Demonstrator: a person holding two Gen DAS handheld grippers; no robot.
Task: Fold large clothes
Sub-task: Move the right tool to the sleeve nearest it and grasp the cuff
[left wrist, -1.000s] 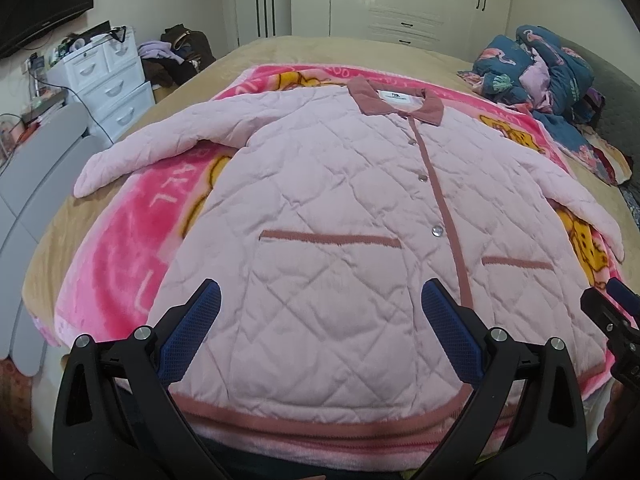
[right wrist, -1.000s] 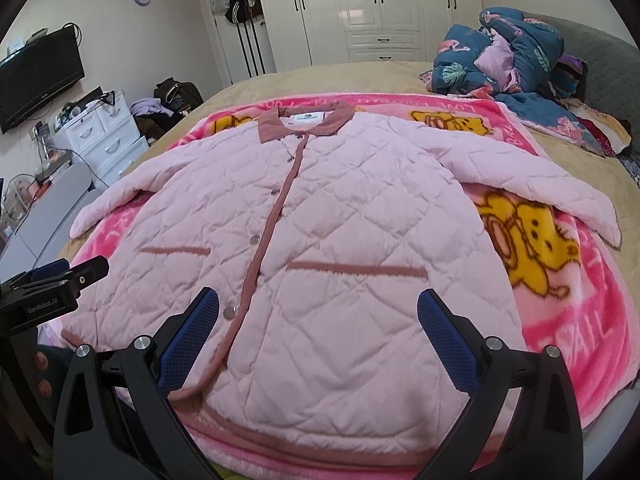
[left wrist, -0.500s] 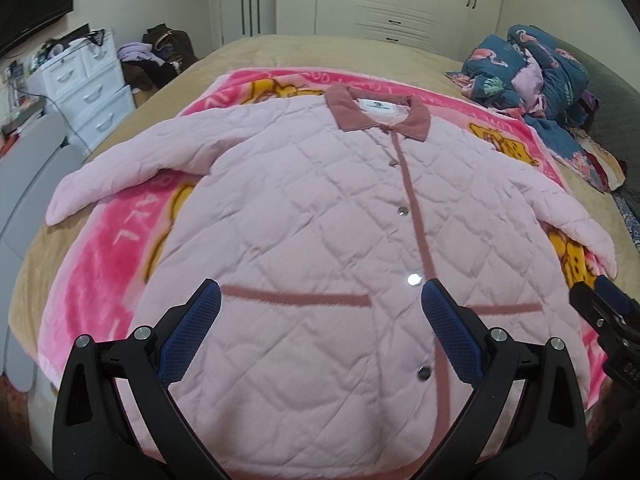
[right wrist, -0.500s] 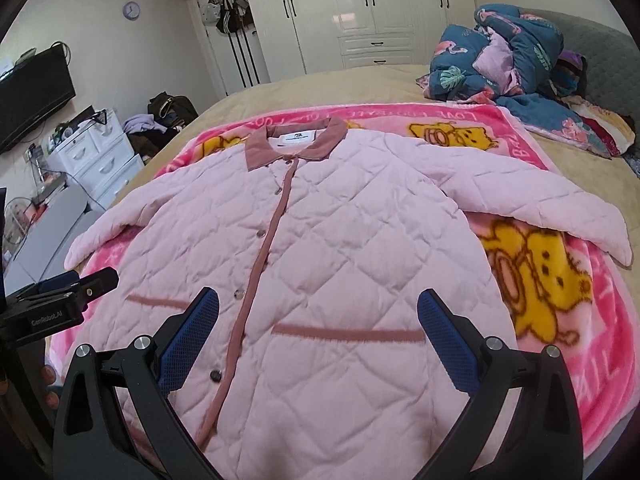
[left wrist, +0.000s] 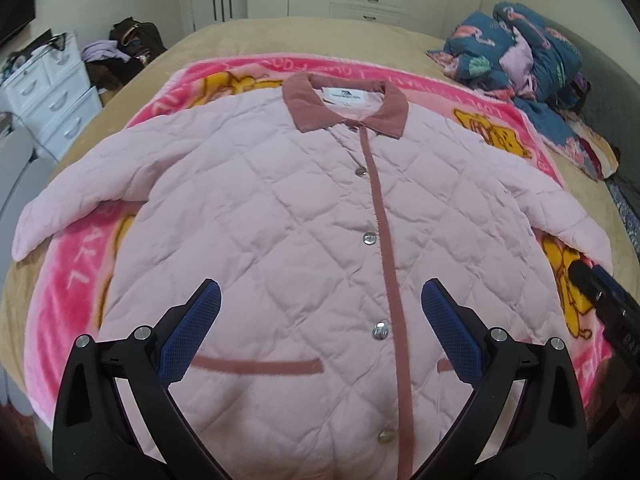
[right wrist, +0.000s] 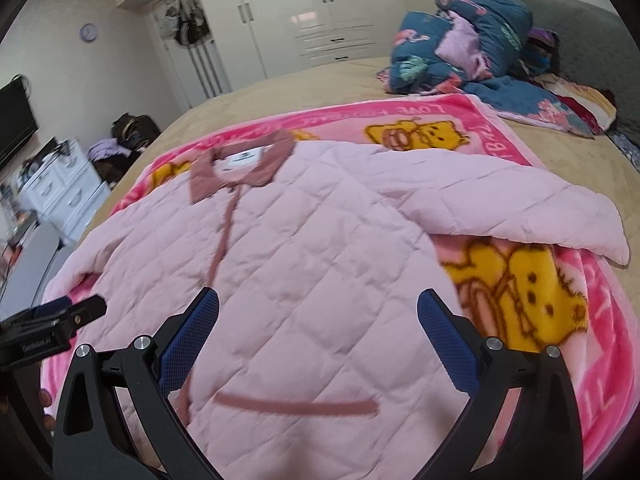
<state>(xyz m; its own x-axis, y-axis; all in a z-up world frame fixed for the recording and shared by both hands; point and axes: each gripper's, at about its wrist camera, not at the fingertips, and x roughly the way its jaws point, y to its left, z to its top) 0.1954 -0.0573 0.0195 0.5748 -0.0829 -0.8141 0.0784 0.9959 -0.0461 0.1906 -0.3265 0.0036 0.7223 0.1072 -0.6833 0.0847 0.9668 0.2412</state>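
Observation:
A pale pink quilted jacket lies flat and buttoned on a pink cartoon blanket, its rose collar at the far end and both sleeves spread out. My left gripper hovers open over the jacket's lower front, nothing between its blue pads. My right gripper also hangs open above the jacket, over its right half, with the right sleeve stretched out ahead to the right. Each gripper shows at the edge of the other's view: the right gripper and the left gripper.
The blanket covers a tan bed. A heap of dark blue floral bedding sits at the far right by a grey headboard. White drawers and dark bags stand to the left; white wardrobes line the far wall.
Both grippers have moved forward over the jacket, from its hem towards the collar. The right one has also swung towards the right sleeve. The jacket has not moved.

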